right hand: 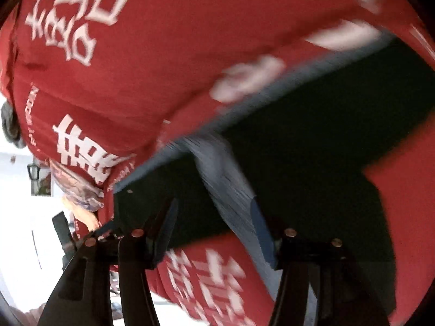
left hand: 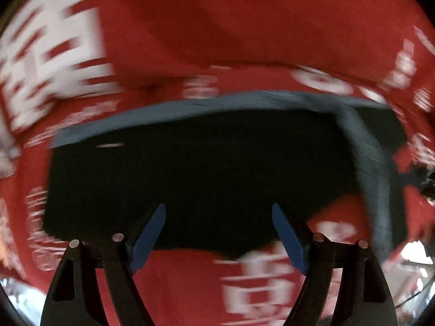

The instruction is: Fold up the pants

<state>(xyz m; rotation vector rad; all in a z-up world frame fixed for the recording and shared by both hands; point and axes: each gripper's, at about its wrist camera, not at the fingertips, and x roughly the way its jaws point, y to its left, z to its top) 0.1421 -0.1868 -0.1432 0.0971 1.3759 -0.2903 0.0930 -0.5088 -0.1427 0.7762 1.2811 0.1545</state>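
Note:
The dark pants (left hand: 204, 168) lie flat on a red cloth with white print (left hand: 190, 27), with a grey-blue band (left hand: 190, 111) along the far edge and another running down the right side. My left gripper (left hand: 218, 212) is open just above the near edge of the pants, holding nothing. In the right wrist view the same dark pants (right hand: 312, 146) lie ahead, with a grey-blue strip (right hand: 228, 184) running toward the fingers. My right gripper (right hand: 214, 209) is open over the pants, its right finger next to the strip. Both views are motion-blurred.
The red printed cloth (right hand: 136, 68) covers the whole work surface around the pants. Its left edge drops off to a bright white floor (right hand: 21, 217) with some small objects. A bright area shows at the lower right of the left wrist view (left hand: 416, 255).

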